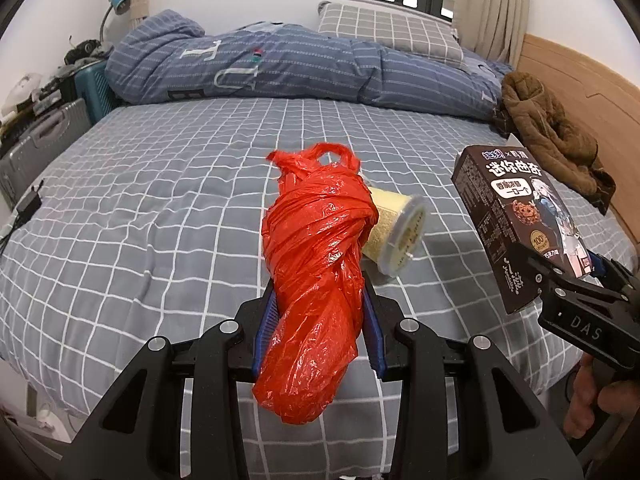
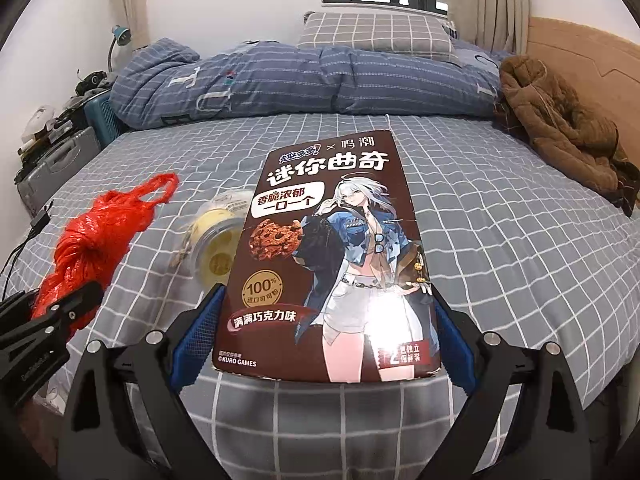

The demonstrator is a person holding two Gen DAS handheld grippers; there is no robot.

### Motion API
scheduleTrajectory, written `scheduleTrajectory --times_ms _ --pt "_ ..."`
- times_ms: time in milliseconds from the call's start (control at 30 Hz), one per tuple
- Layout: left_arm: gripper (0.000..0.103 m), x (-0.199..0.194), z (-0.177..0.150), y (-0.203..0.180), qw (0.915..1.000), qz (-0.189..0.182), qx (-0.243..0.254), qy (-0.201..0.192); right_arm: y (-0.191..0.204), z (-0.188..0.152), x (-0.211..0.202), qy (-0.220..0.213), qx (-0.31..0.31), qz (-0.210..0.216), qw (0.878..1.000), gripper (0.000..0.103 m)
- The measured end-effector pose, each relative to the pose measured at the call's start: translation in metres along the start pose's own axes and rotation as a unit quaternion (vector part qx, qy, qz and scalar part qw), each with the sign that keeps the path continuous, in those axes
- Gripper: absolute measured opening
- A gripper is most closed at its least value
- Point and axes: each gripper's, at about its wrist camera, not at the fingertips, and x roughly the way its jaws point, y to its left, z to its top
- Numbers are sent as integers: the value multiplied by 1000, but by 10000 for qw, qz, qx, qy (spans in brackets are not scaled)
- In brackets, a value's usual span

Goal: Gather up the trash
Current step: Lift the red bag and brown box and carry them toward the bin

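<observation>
Clamped in the left gripper (image 1: 320,320), the twisted red bag (image 1: 316,280) points lengthwise at the yellow cup (image 1: 394,232) lying just beyond its tip; right gripper (image 2: 324,332) grips the cookie box (image 2: 332,256), right of the cup.

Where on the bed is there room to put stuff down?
The checked sheet is bare between the cookie box and the brown jacket, and in front of the folded blue quilt. It is crowded around the yellow cup, beside the red plastic bag, and at the black charger on the left edge.
</observation>
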Motion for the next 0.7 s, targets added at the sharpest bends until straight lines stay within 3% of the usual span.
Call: scheduleTrajectory --times_ms 700 --pt "37 -28 -35 -3 9999 30 -130 -68 10 -49 -50 -139 -196 82 9997 90"
